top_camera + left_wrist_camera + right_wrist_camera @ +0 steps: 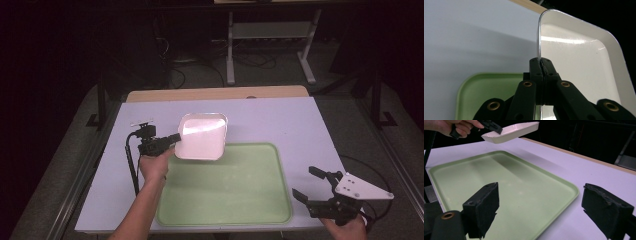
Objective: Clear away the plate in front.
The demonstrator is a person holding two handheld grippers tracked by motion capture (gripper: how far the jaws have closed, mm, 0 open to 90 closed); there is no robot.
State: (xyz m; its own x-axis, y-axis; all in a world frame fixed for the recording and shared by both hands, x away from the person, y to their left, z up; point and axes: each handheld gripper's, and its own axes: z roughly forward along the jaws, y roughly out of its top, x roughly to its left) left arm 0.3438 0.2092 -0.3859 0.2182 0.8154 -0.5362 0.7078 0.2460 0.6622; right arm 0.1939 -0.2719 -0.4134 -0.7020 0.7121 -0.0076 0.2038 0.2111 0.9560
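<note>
A glossy white tray [201, 136] — shallow, rounded at the corners, nothing in it — hangs in the air above the far left corner of a matte pale-green tray [225, 187], which also lies bare on the lavender table [280, 120]. The left gripper [172, 138] pinches the white tray's thin rim [539, 37], black jaws pressed together on it. The right gripper [304, 184] hovers near the green tray's right edge, its foam-faced jaws spread wide — holding nothing
</note>
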